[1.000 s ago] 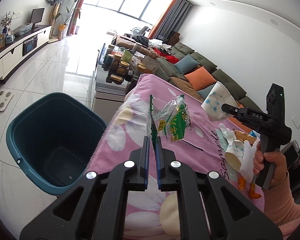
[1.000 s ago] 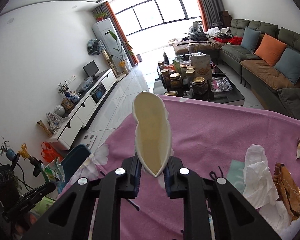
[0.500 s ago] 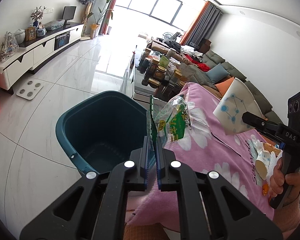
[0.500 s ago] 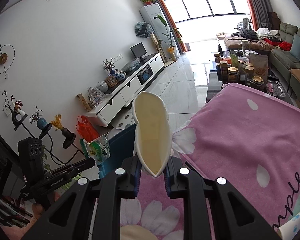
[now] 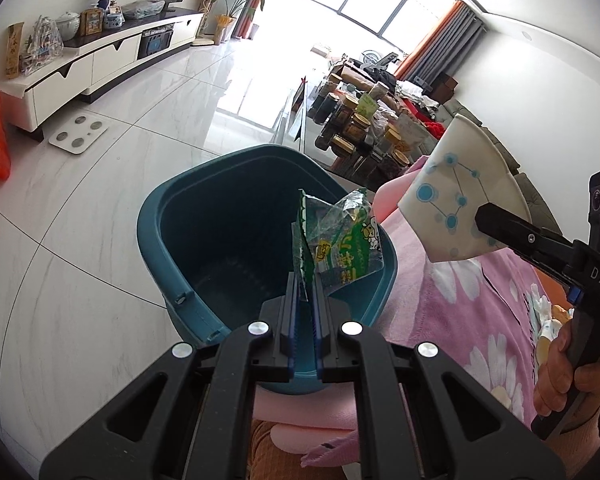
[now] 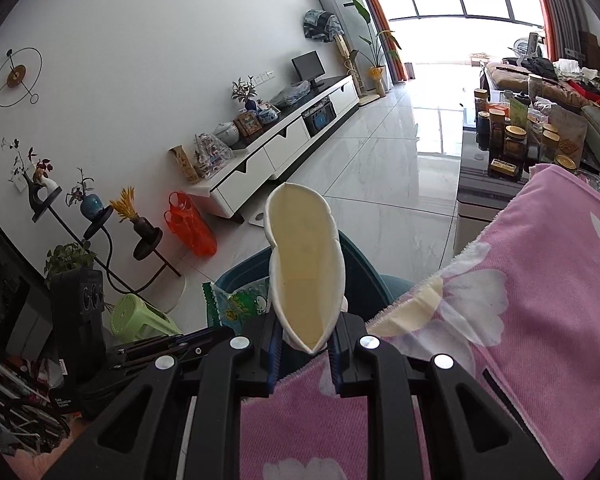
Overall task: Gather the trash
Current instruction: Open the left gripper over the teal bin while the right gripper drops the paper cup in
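My left gripper (image 5: 304,294) is shut on a crumpled green snack wrapper (image 5: 340,242), holding it over the open mouth of the dark teal bin (image 5: 220,240) on the floor. The right gripper (image 6: 305,340) is shut on a squashed white paper cup (image 6: 306,268), cream inside. In the left wrist view that cup (image 5: 458,202) shows its blue dot pattern, off to the right over the pink cloth edge, clamped by the right gripper (image 5: 485,218). From the right wrist view the wrapper (image 6: 238,300) and the bin's rim (image 6: 360,264) lie just beyond the cup.
A pink flowered cloth (image 6: 520,300) covers the table beside the bin. More trash (image 5: 548,316) lies on it behind a hand (image 5: 564,376). A dark coffee table with jars (image 5: 360,128), a white TV cabinet (image 5: 112,56), an orange bag (image 6: 190,228) and a green stool (image 6: 140,318) stand around.
Both grippers swung left off the pink cloth toward the bin. The wrapper now hangs over the bin's mouth, and the cup has come up to the cloth's edge beside it.
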A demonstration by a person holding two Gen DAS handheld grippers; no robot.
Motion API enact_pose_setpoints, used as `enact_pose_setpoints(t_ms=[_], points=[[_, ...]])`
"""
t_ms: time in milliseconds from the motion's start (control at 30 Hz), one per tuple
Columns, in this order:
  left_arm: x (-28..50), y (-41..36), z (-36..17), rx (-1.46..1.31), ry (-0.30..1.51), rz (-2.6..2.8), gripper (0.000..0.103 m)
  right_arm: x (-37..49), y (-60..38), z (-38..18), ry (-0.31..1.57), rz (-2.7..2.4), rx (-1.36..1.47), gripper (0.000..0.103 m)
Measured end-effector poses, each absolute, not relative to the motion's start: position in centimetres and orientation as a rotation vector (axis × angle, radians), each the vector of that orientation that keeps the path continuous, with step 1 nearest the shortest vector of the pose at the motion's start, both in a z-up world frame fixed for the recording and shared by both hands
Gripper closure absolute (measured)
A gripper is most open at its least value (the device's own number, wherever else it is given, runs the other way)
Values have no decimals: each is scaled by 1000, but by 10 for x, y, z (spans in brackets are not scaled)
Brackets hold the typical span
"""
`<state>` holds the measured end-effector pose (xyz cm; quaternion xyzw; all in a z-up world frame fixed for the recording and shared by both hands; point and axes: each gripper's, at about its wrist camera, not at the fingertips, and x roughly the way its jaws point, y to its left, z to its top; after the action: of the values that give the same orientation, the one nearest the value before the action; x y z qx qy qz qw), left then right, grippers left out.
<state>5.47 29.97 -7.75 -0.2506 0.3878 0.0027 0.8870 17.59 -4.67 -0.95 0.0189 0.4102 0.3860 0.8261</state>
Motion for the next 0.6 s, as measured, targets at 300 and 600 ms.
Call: enact_pose_setpoints(t_ms=[300, 600], points=[[75, 305, -97, -537, 847, 23, 92, 194, -9, -41, 965, 792, -21, 82], [89, 298, -101, -557, 831, 41, 69, 193, -2, -46, 978, 786, -30, 74]])
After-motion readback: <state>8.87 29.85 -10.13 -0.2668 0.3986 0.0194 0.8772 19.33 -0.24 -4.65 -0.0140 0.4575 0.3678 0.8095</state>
